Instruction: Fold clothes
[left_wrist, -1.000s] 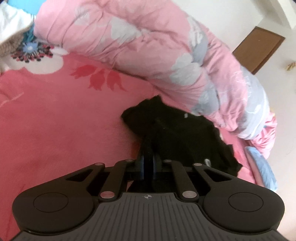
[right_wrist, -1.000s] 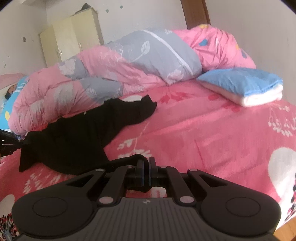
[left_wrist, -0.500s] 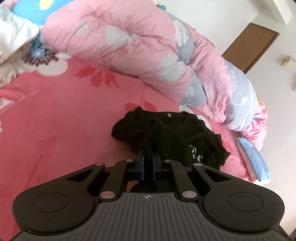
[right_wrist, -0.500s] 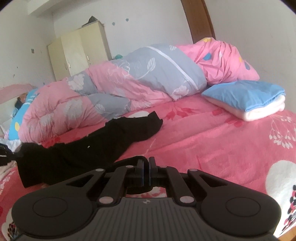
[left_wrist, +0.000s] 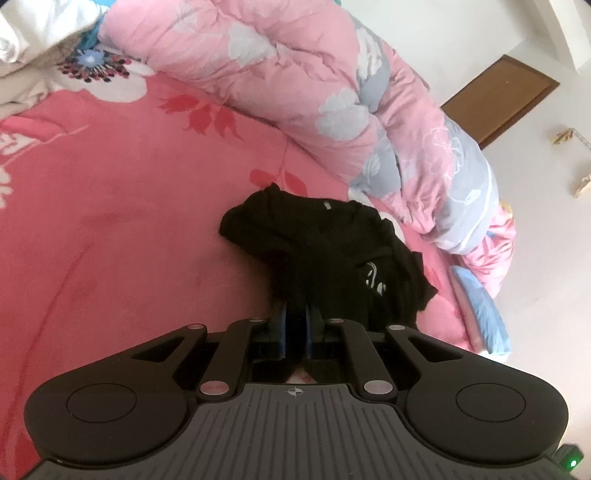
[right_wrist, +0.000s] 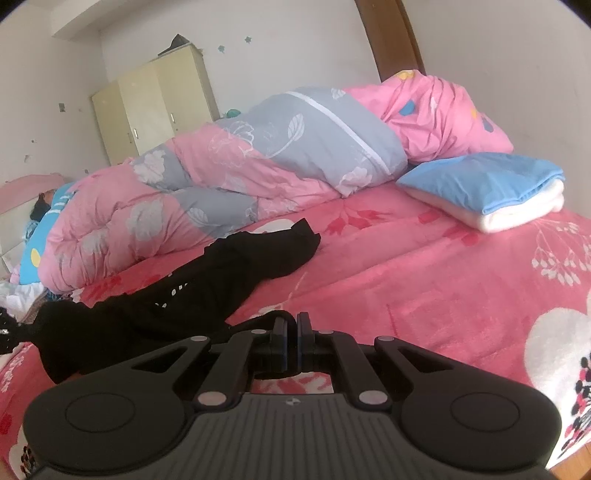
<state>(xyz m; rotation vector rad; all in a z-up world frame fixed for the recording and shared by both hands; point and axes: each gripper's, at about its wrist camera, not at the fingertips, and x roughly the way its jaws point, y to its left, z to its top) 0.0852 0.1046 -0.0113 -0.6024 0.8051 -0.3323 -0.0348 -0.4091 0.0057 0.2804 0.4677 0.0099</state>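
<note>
Black fabric is what both your grippers are hanging onto right now, so here's the rundown going left to right. Your left gripper (left_wrist: 295, 325) has a bunched bit of the black shirt (left_wrist: 325, 243) pinched between its pads; the jaws have just eased apart a touch, but the cloth is still wedged in there and the pads look pressed against it. From that camera the shirt sits crumpled in a heap on the pink bedspread (left_wrist: 110, 229), with a small white print showing on its right side and what looks like a neck label near the top edge. Behind it runs the rolled-up pink and grey quilt (left_wrist: 295, 74), close to the shirt's far edge, though you can't tell from here if they touch. Off in the right corner there's a brown door (left_wrist: 498, 99). Moving over, your right gripper (right_wrist: 293, 339) is clamped down on a thin black edge of the same shirt (right_wrist: 207, 288), jaws nearly together with only the cloth between them. In that view the shirt stretches out long and low across the bedspread toward the left, where the other gripper pokes in at the frame edge. Further right, a folded blue and white blanket (right_wrist: 487, 188) rests on the bed, well apart from the shirt. A cream wardrobe (right_wrist: 155, 107) stands at the back wall.
</note>
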